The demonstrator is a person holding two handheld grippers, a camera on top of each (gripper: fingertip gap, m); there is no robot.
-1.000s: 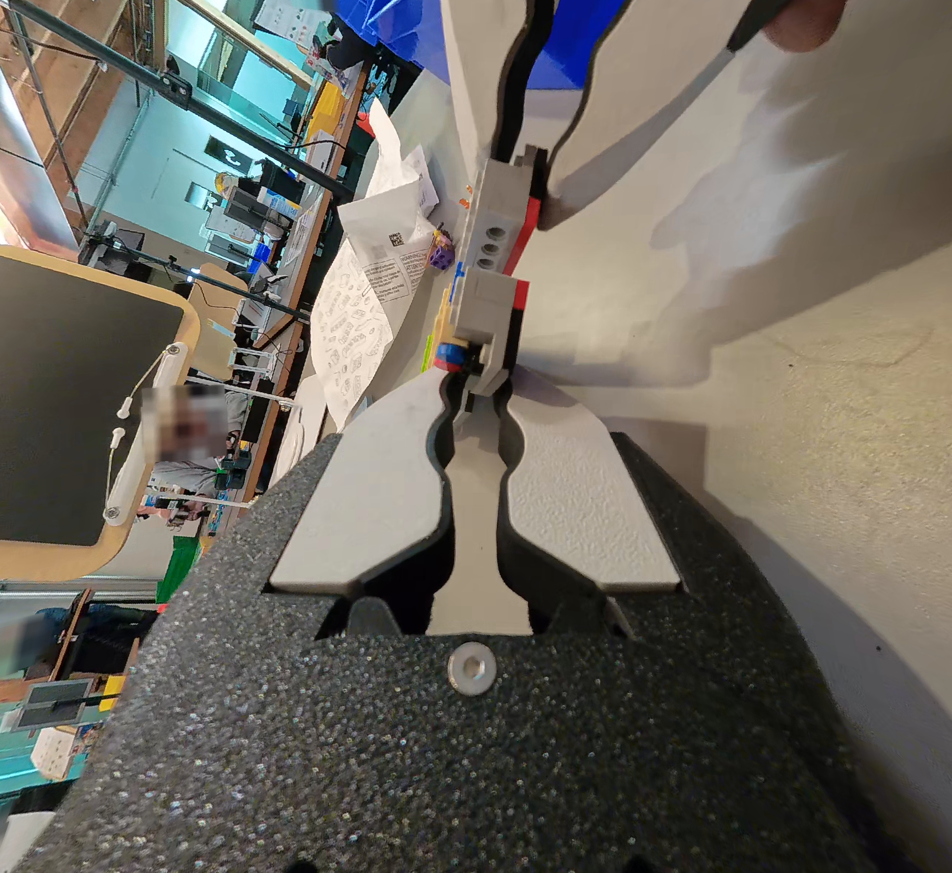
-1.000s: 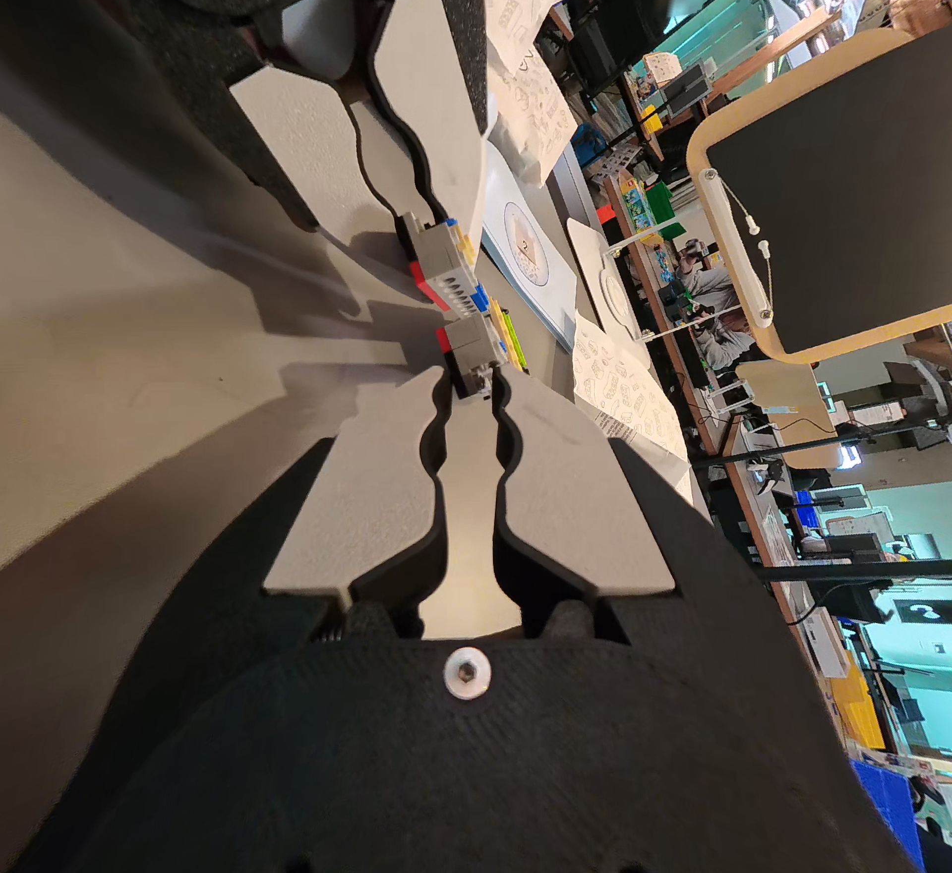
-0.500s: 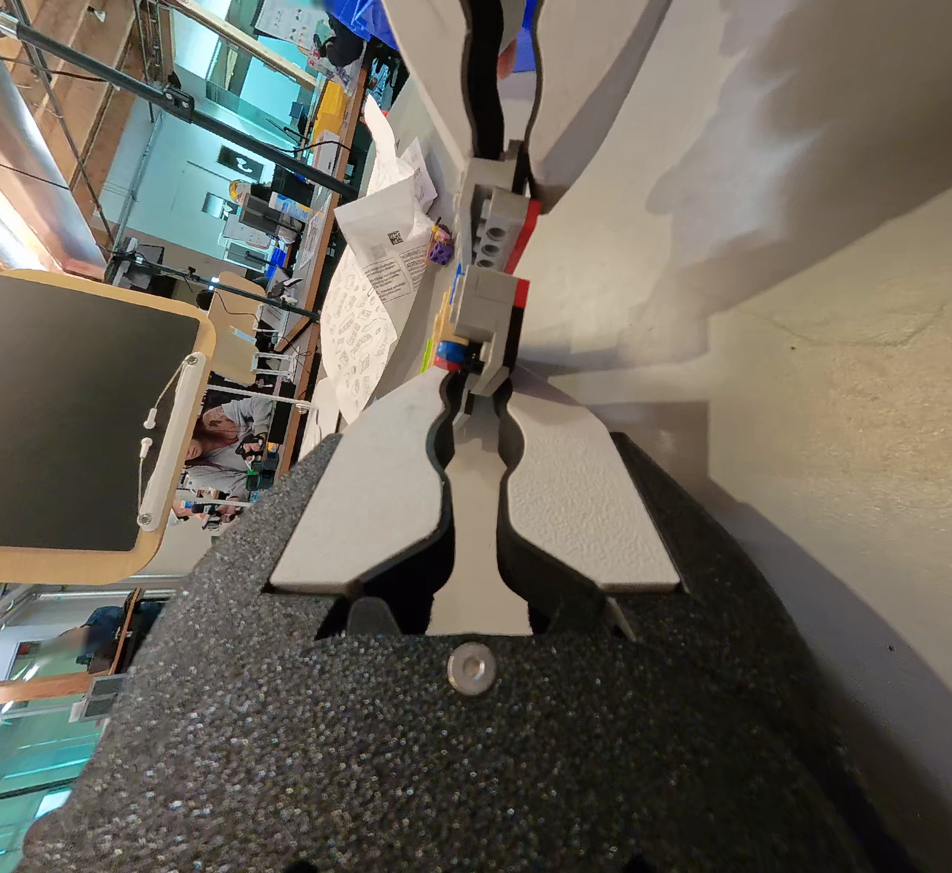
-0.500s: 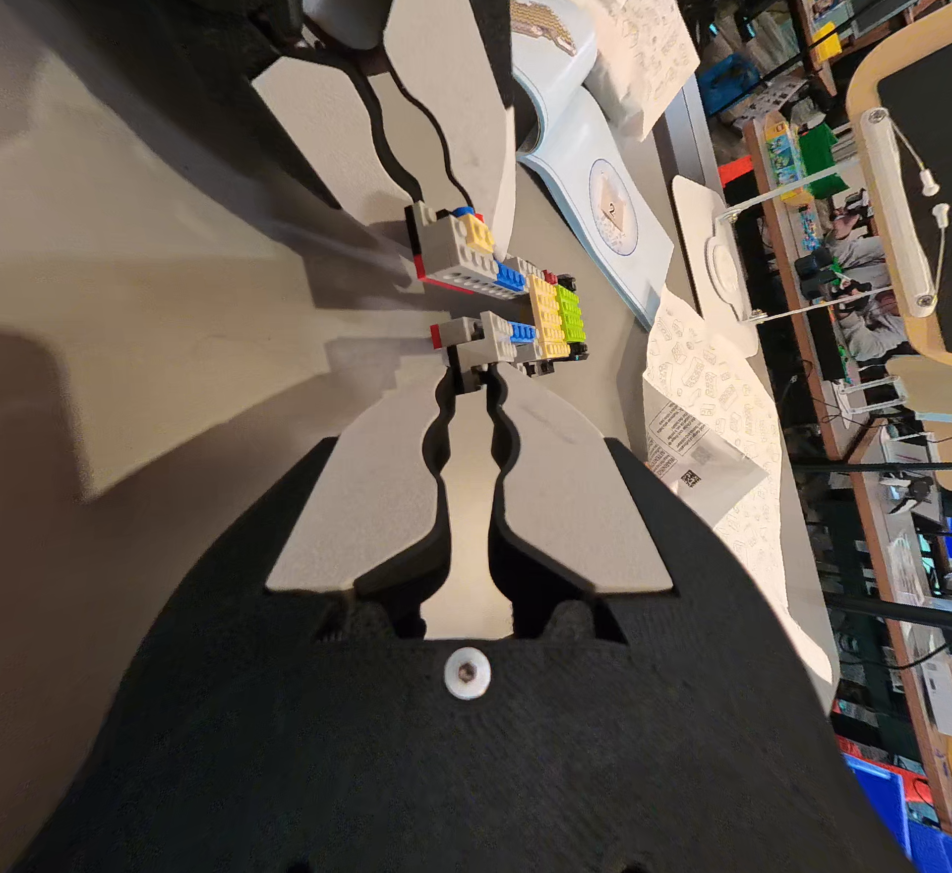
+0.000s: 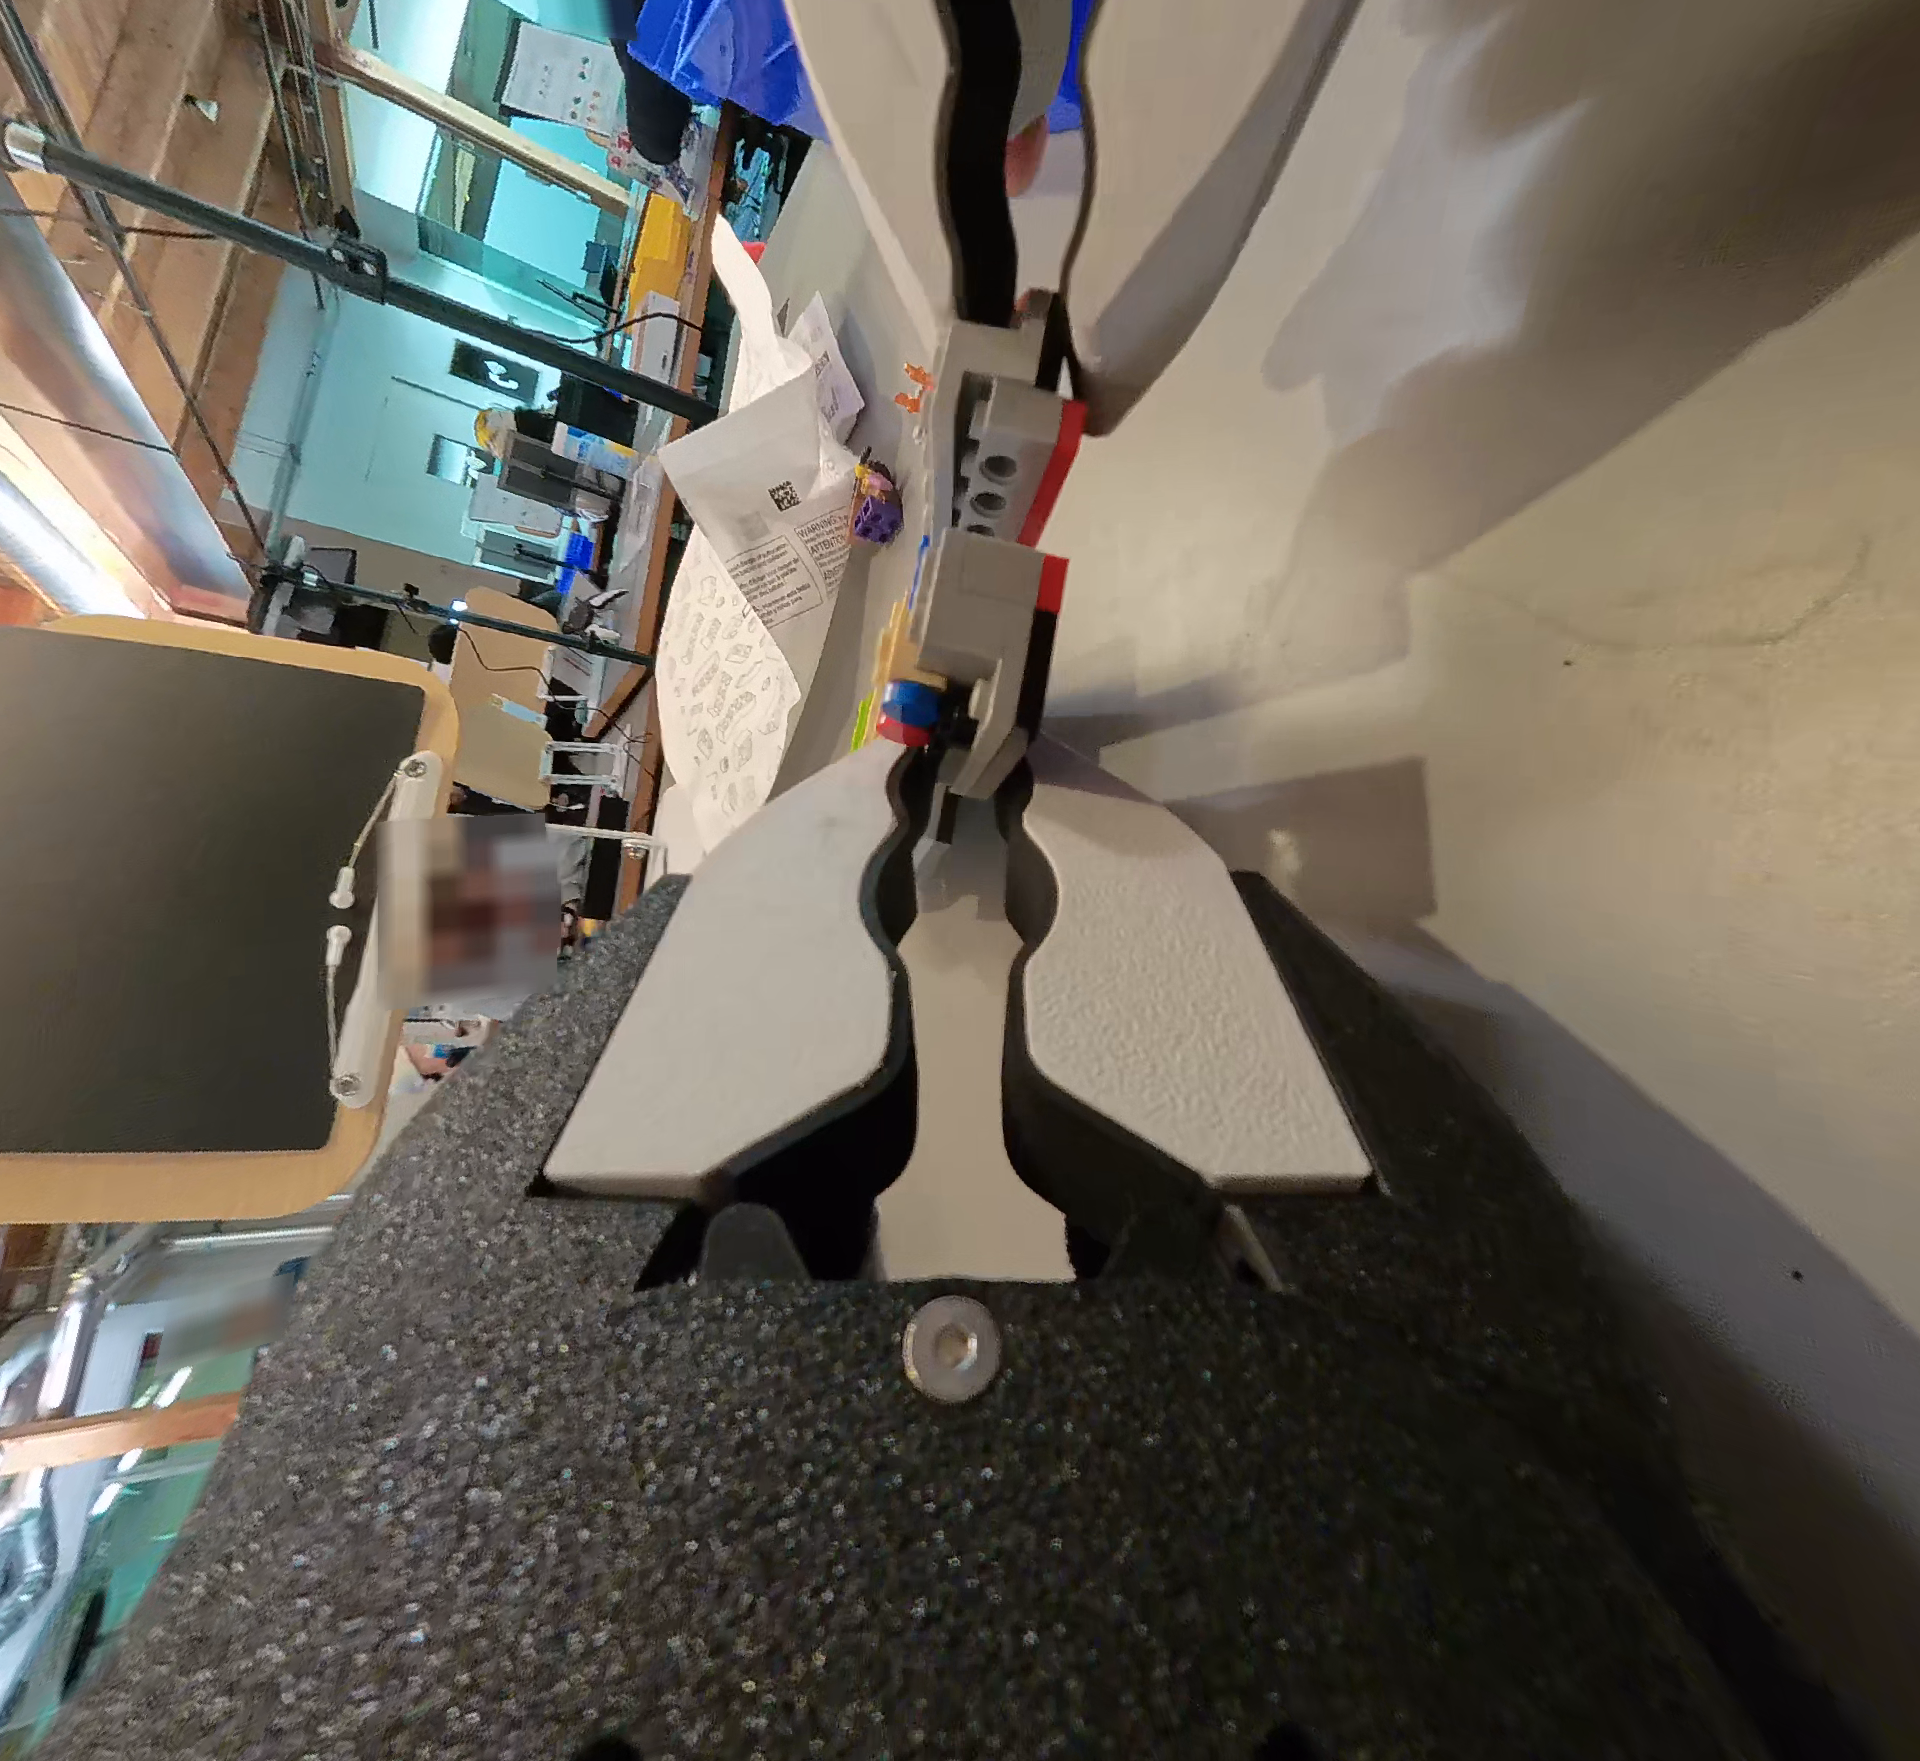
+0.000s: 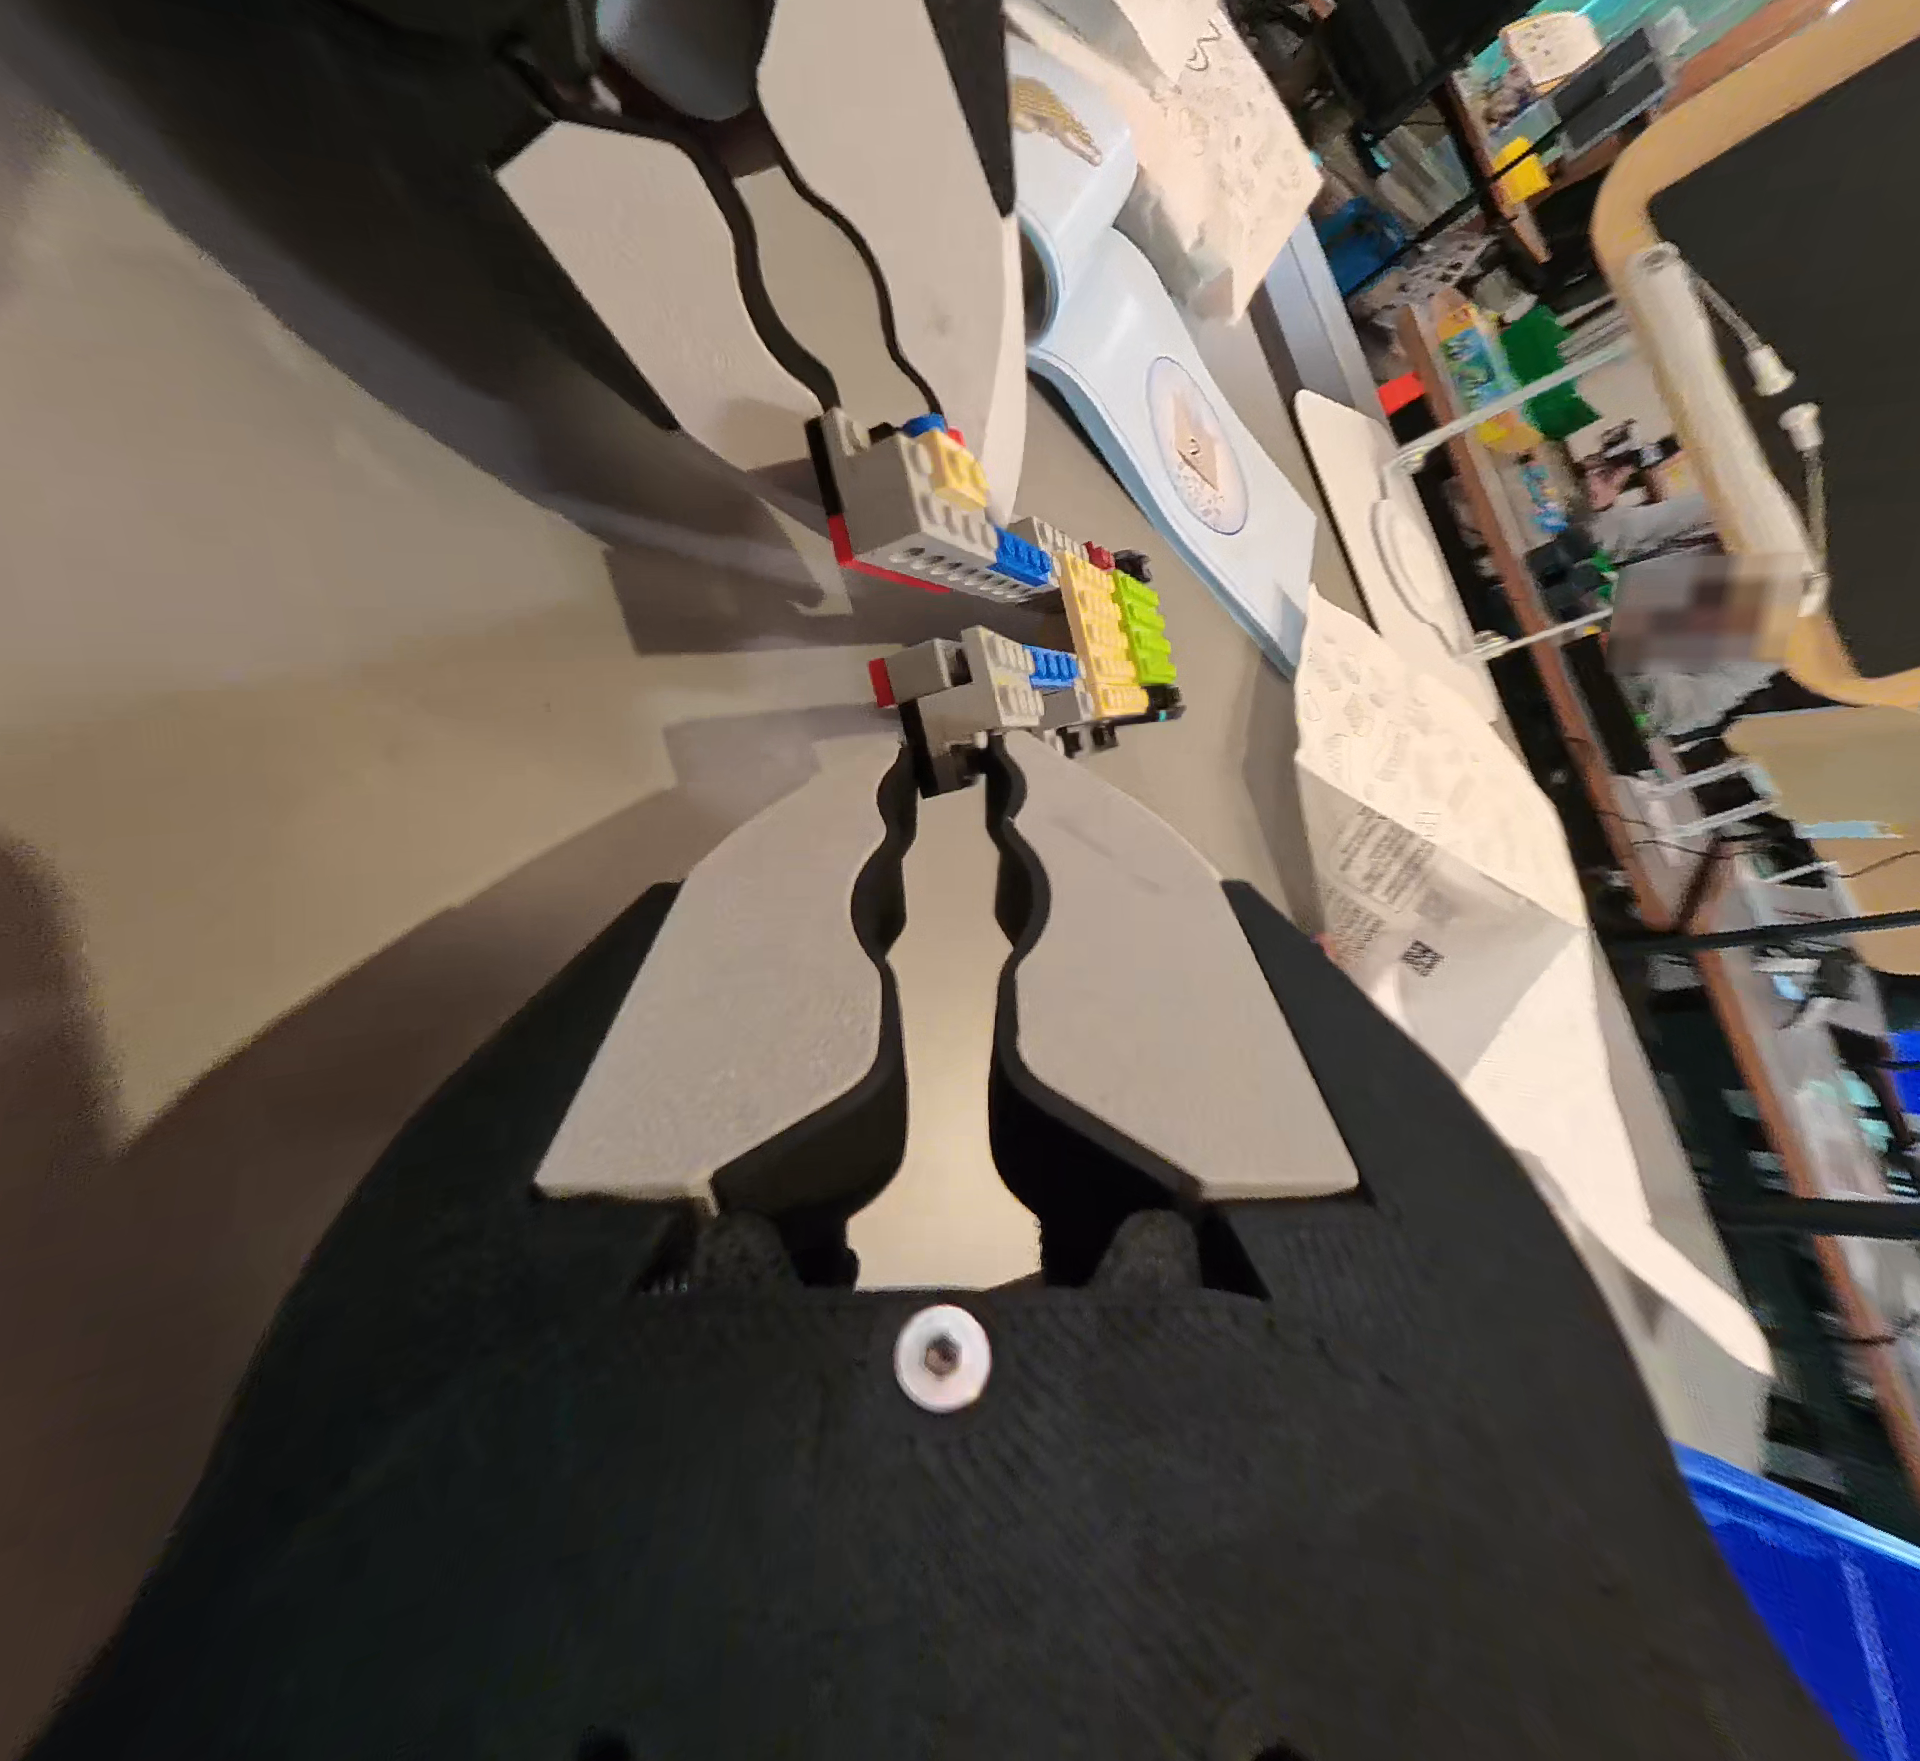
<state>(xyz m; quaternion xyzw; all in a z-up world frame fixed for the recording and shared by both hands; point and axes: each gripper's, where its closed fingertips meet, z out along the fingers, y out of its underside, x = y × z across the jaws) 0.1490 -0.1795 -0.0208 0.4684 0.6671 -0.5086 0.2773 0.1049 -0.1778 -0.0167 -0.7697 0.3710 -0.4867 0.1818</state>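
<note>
A small brick model (image 6: 1101, 631) with two grey arms, blue bricks and yellow and green plates hangs just above the beige table (image 6: 260, 672). My right gripper (image 6: 951, 766) is shut on the grey and black end of the nearer arm. My left gripper (image 6: 883, 407) comes in from the top of the right wrist view and is shut on the end of the other grey arm. In the left wrist view my left gripper (image 5: 961, 776) pinches the grey and black end of the model (image 5: 982, 610), and my right gripper (image 5: 1023, 309) grips the far grey arm from above.
A pale blue booklet (image 6: 1174, 423) and printed white paper bags (image 6: 1434, 838) lie on the table beyond the model. A purple brick (image 5: 876, 522) and small orange bits (image 5: 912, 386) lie near a paper bag (image 5: 758, 506). A blue bin (image 6: 1808, 1607) and a wood-framed black board (image 5: 177, 890) stand at the sides. The left gripper's tips are roughly 5 cm from the right gripper's.
Both grippers kept their hold on the model. The right gripper's jaws closed slightly at first, and it swung round so the model's studded top and coloured plates now show in its view.
</note>
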